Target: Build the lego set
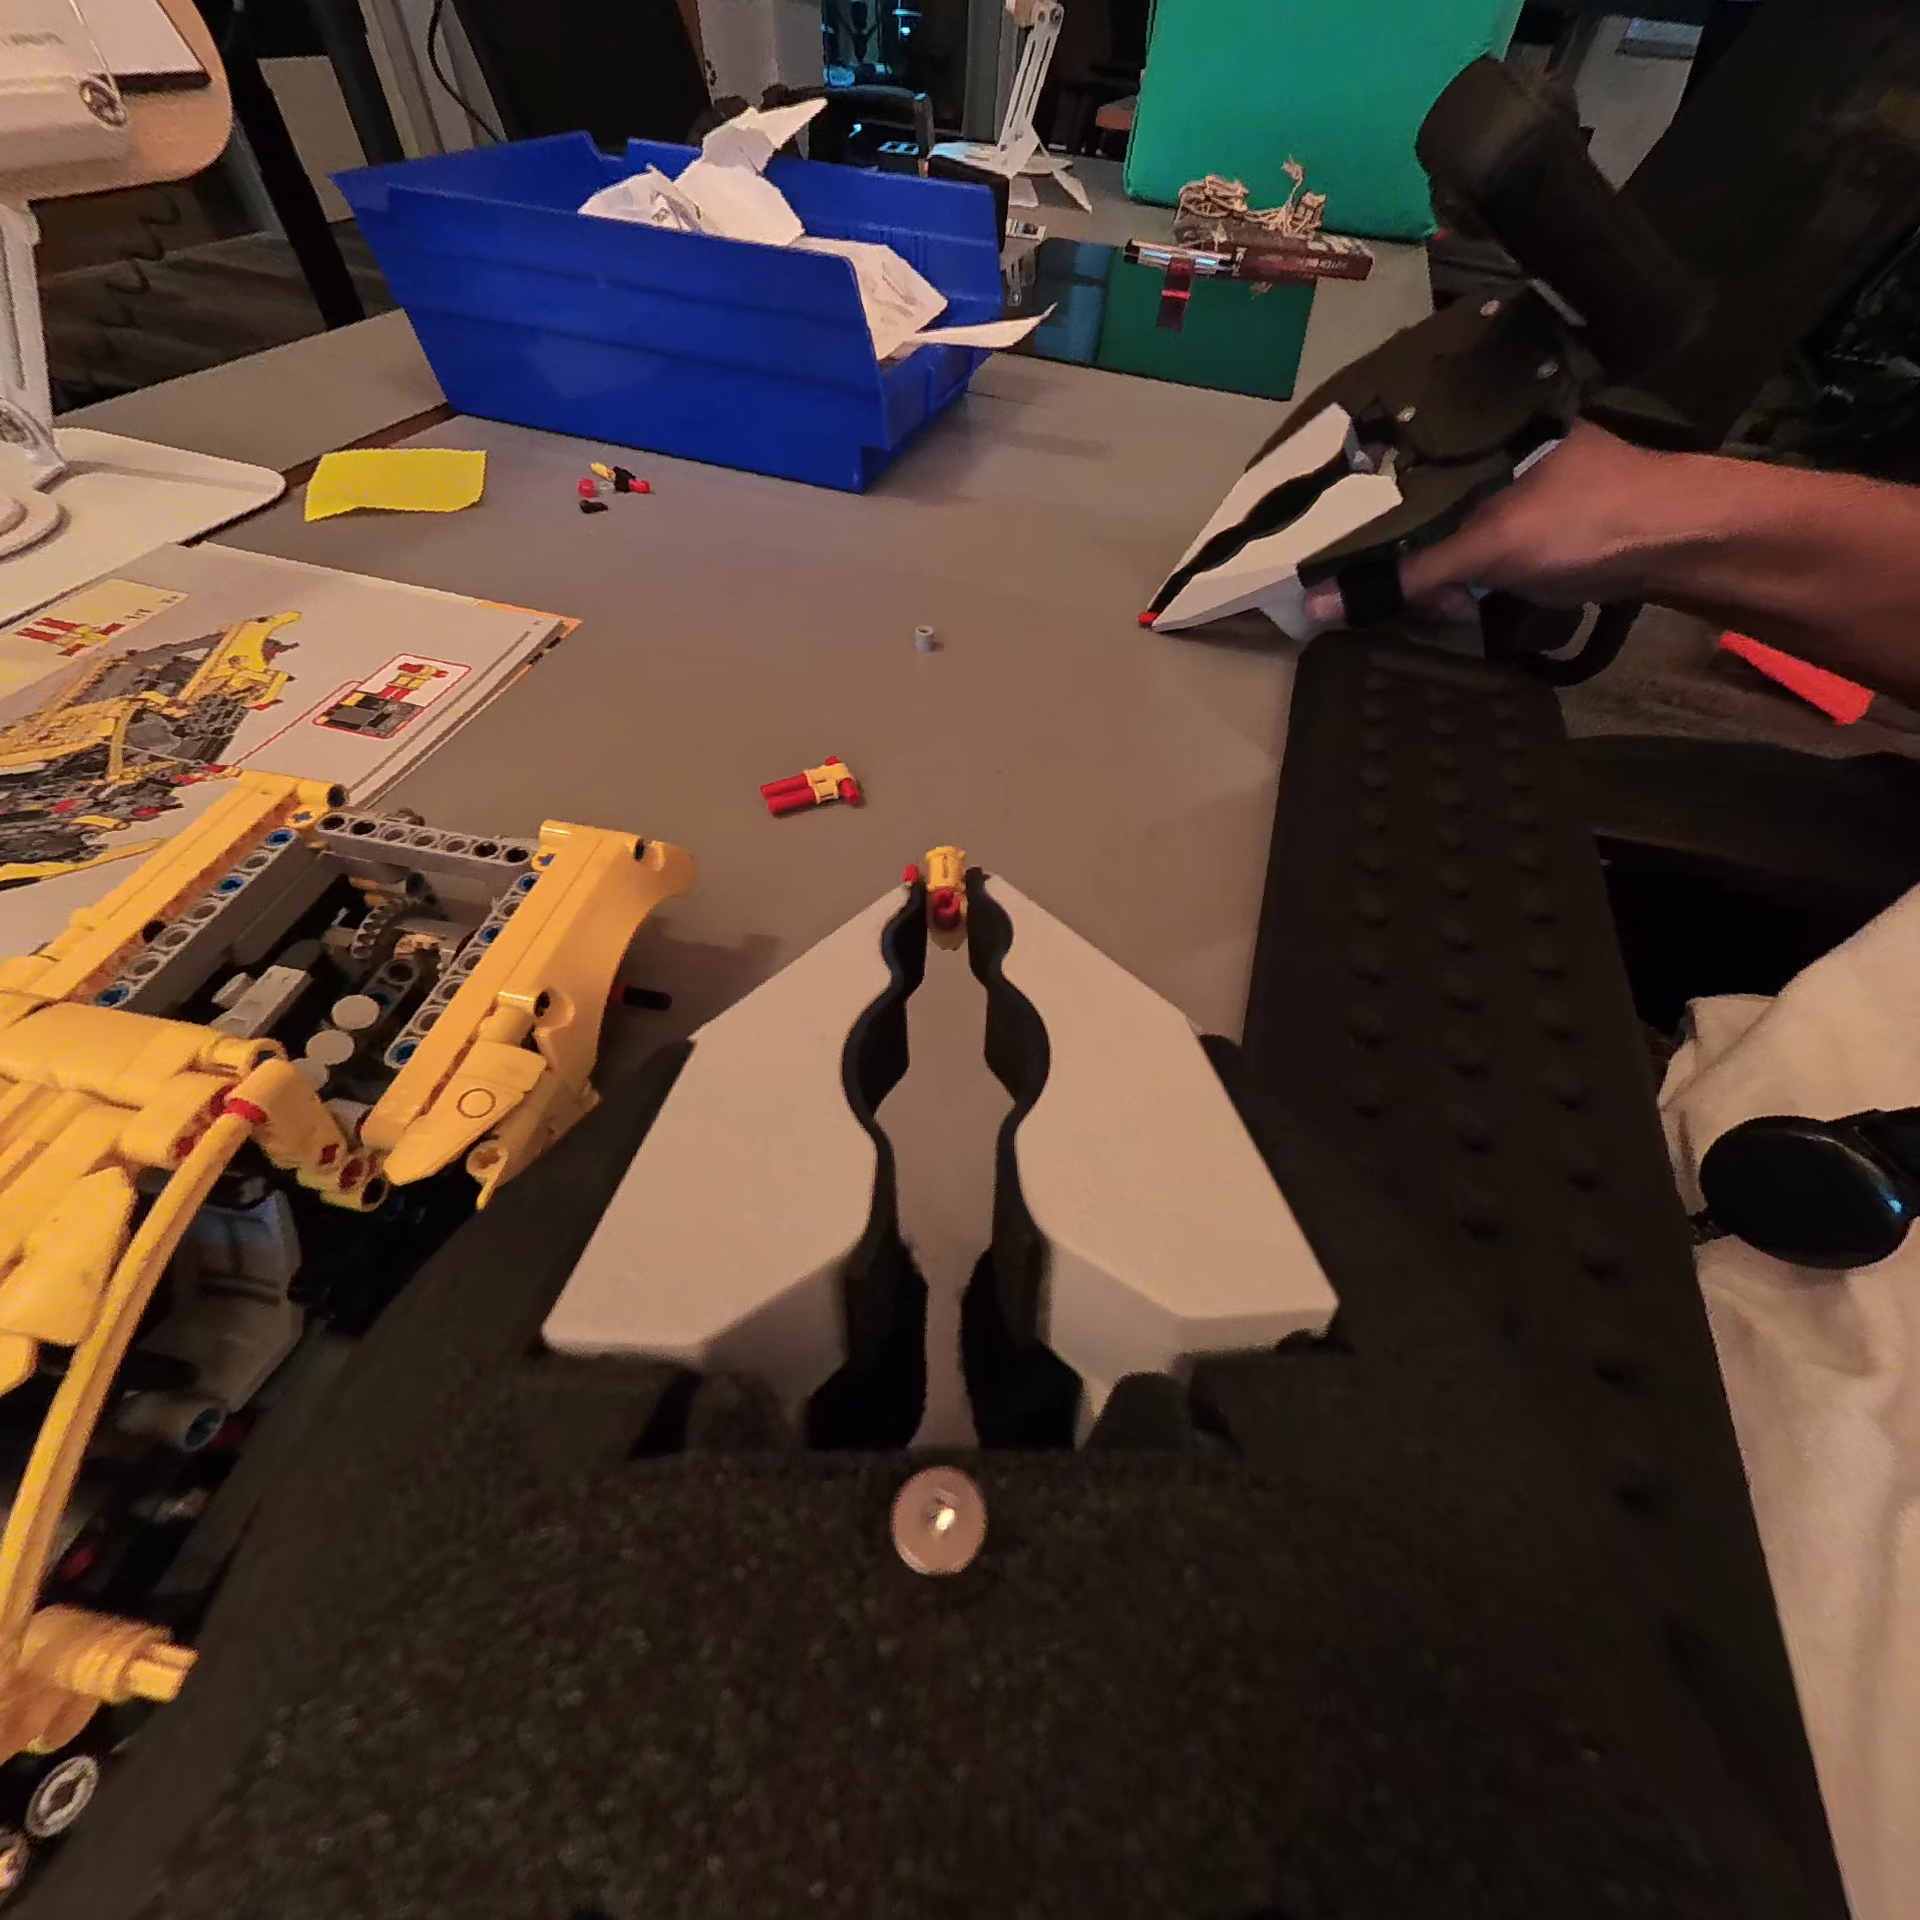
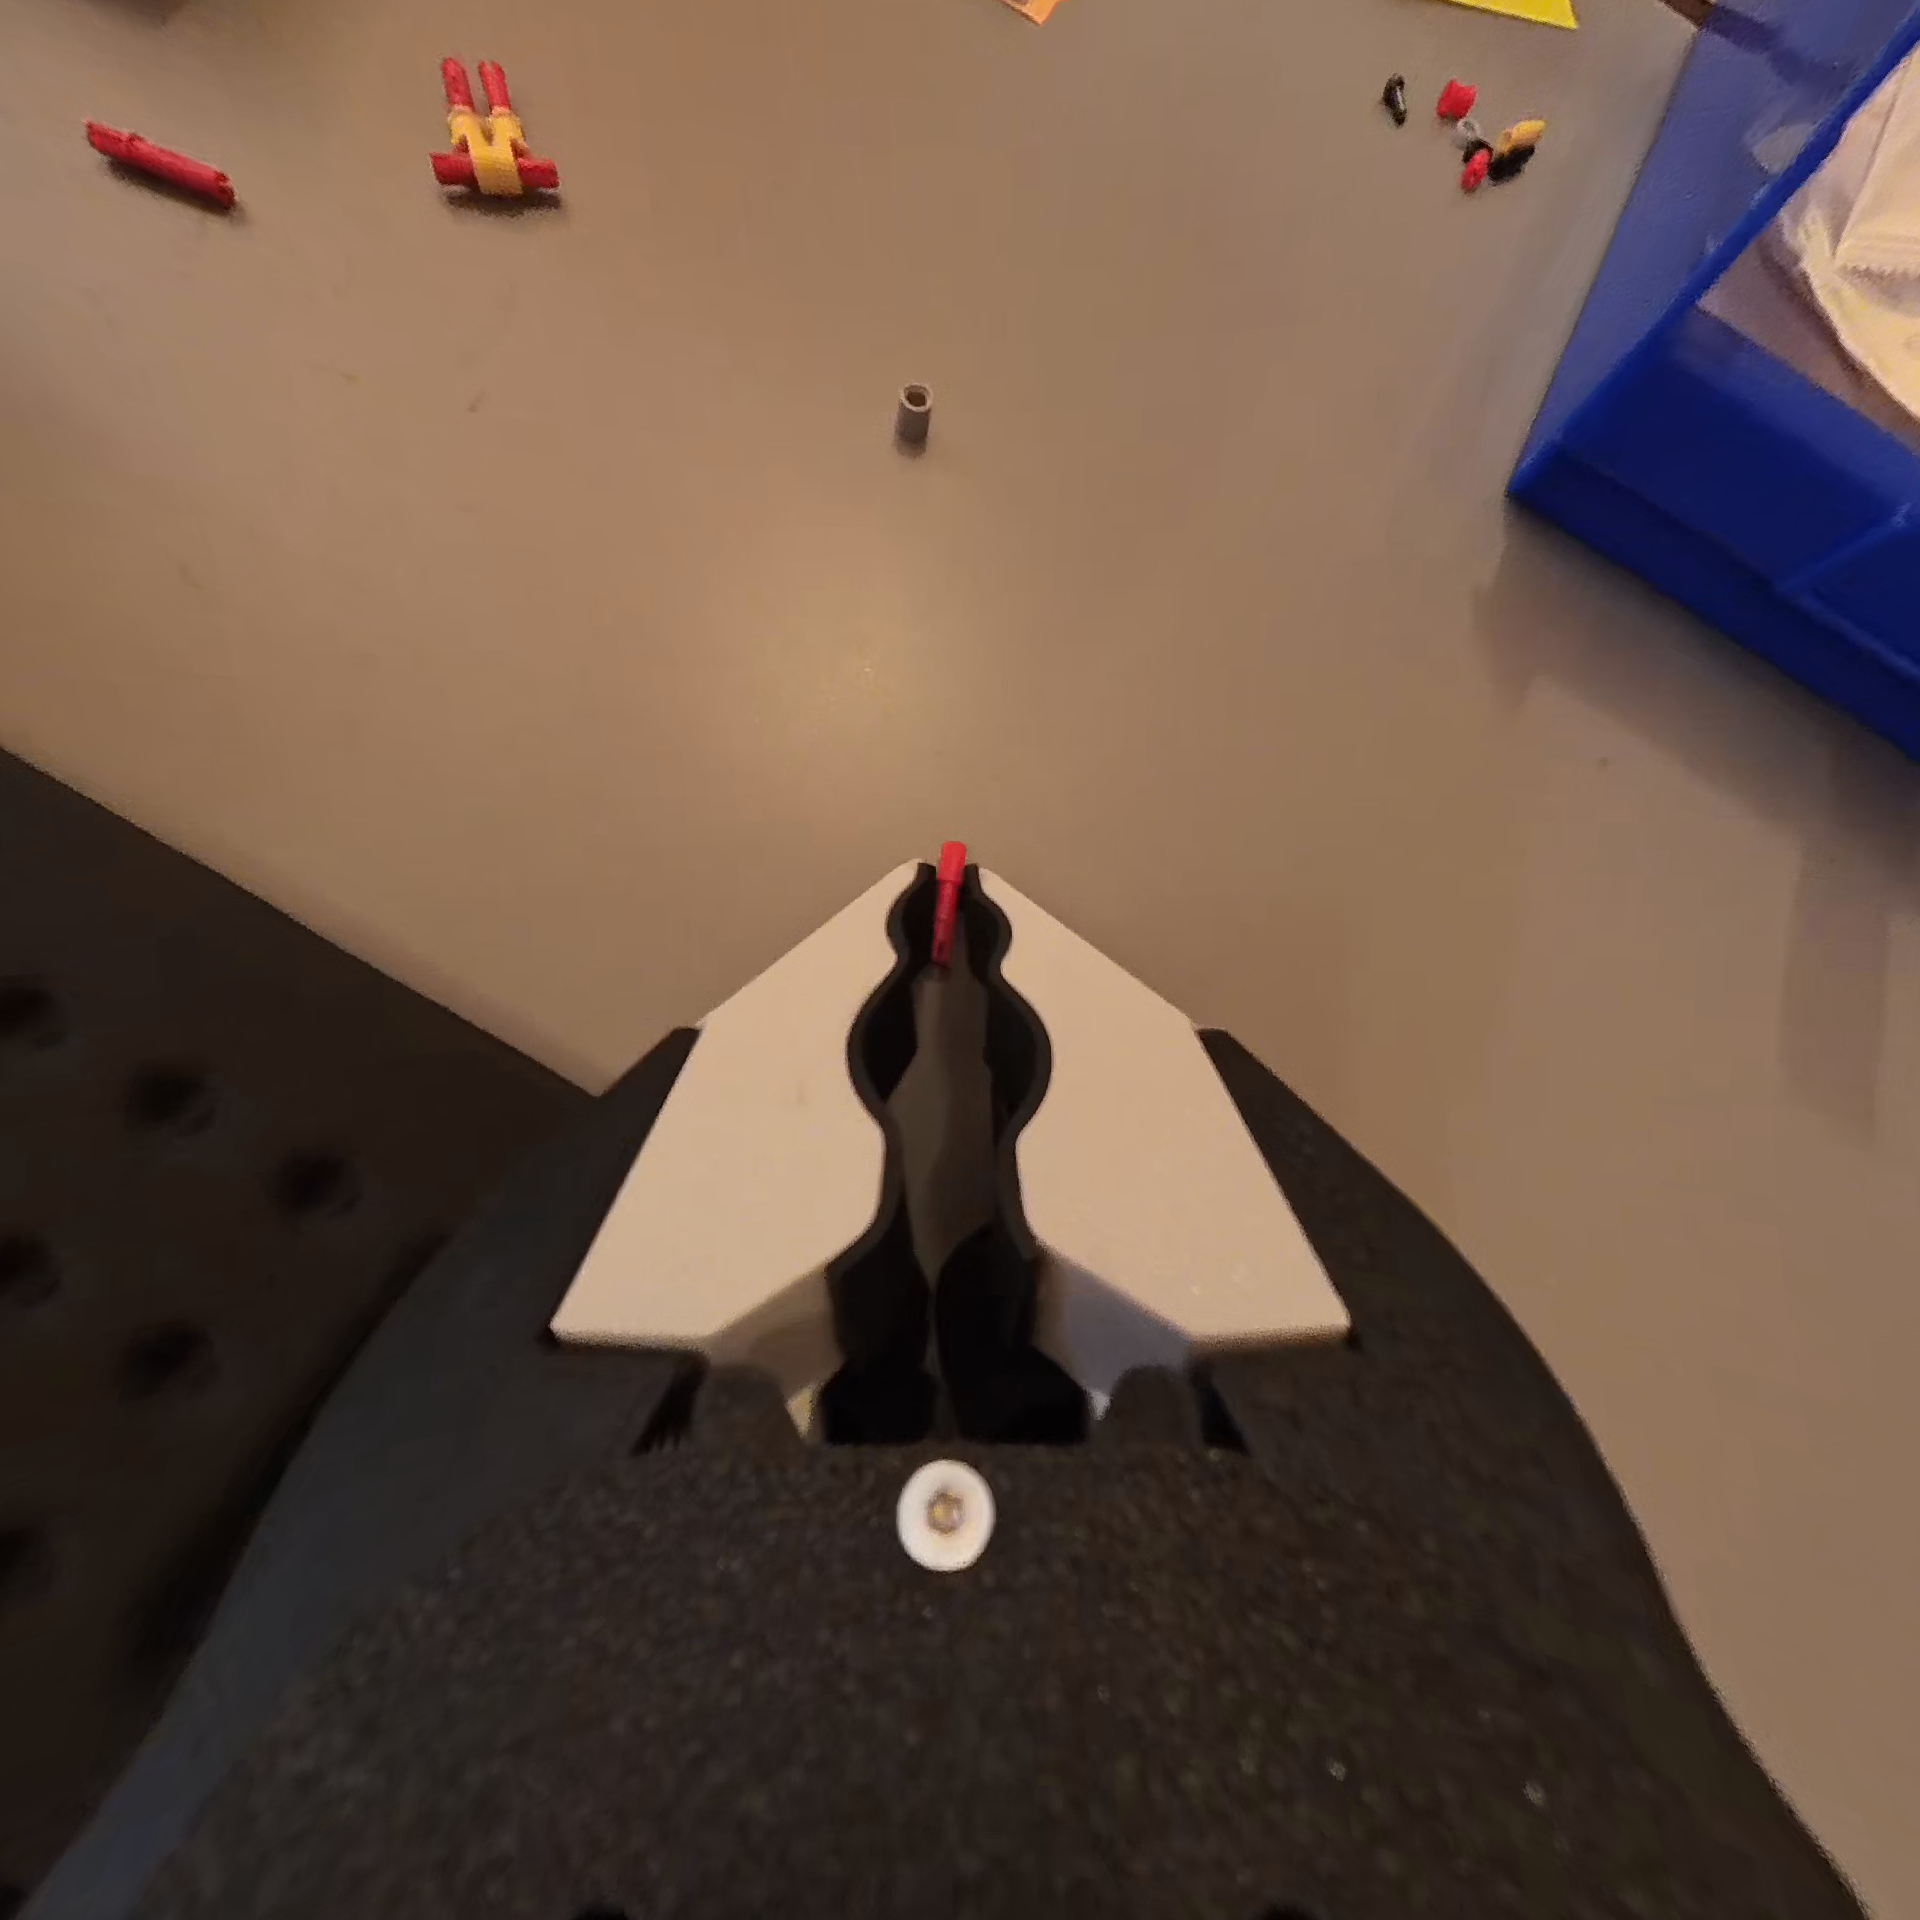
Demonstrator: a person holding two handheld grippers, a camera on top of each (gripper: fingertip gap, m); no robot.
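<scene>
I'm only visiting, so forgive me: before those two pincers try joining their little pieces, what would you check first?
1. Left gripper holds the yellow-and-red connector at its tips: ok.
2. Right gripper pinches the red pin: ok.
3. Pin lined up with the connector's hole: not ok, the grippers are apart.
4. Pin gripped straight: cannot tell.
5. Table between them free, only a grey bush: ok.

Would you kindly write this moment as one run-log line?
left gripper: shut on yellow-red piece | right gripper: shut on red pin | grey sleeve: loose on table
</scene>
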